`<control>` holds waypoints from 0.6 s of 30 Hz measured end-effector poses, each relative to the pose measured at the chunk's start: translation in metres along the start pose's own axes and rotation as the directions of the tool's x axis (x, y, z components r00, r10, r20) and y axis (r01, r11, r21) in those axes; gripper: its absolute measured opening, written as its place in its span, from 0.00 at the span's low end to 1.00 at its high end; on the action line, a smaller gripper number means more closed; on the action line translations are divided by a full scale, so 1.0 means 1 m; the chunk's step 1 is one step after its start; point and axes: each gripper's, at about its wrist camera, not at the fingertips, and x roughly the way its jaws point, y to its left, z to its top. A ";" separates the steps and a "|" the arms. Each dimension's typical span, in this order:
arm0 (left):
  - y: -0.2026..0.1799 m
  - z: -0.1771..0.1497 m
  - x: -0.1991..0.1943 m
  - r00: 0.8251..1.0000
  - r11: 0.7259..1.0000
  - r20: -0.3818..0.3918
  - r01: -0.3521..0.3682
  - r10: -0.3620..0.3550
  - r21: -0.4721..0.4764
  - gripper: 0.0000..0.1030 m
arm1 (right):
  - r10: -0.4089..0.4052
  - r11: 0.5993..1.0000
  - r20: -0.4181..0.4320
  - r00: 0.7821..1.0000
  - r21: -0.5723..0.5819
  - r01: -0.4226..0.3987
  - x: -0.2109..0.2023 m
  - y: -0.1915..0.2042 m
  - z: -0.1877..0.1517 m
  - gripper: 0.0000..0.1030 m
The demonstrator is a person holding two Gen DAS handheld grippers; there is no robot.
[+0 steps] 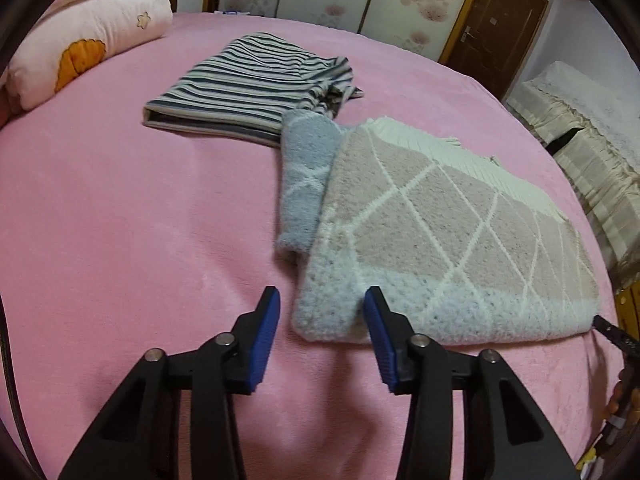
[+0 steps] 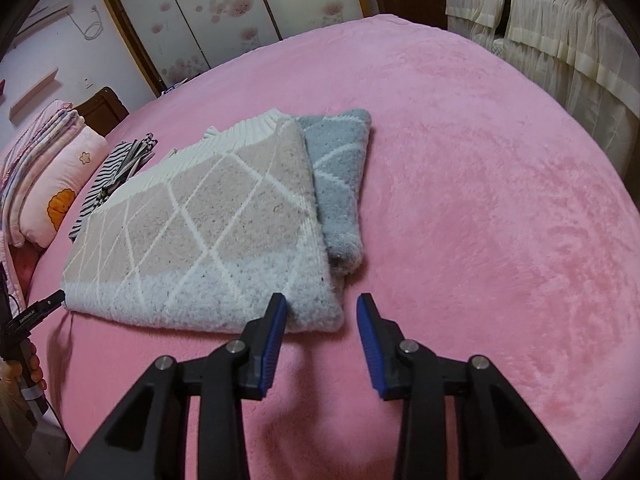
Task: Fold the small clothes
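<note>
A fuzzy diamond-pattern sweater (image 1: pixel 432 236) in beige, white and grey-blue lies folded on the pink bed; it also shows in the right wrist view (image 2: pixel 200 240). One grey-blue sleeve (image 1: pixel 304 184) sticks out along its side (image 2: pixel 340 184). My left gripper (image 1: pixel 322 300) is open, its jaws at the sweater's near left corner, the right jaw touching the edge. My right gripper (image 2: pixel 322 306) is open at the sweater's near right corner. A folded striped garment (image 1: pixel 248 84) lies further back (image 2: pixel 112 172).
The pink bed cover (image 1: pixel 120 220) spreads wide around the clothes (image 2: pixel 500 200). A pink pillow and folded quilt (image 1: pixel 80 40) sit at the bed's head. A cream-draped piece of furniture (image 2: pixel 560 40) and wardrobe doors (image 2: pixel 200 12) stand beyond the bed.
</note>
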 end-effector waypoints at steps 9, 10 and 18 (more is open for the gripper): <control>-0.012 0.001 0.016 0.997 0.996 -0.024 -0.077 0.078 0.036 0.11 | -0.012 1.000 -0.002 1.000 -0.011 0.012 -0.001 0.005 -0.001 0.11; -0.012 -0.002 0.014 0.996 0.995 -0.023 -0.088 0.089 0.045 0.11 | -0.024 1.000 0.005 1.000 0.001 0.024 -0.007 0.004 -0.001 0.09; -0.005 -0.013 0.023 0.993 0.994 -0.040 -0.107 0.108 0.025 0.11 | -0.076 0.996 -0.036 0.996 0.054 0.078 0.006 -0.009 -0.015 0.07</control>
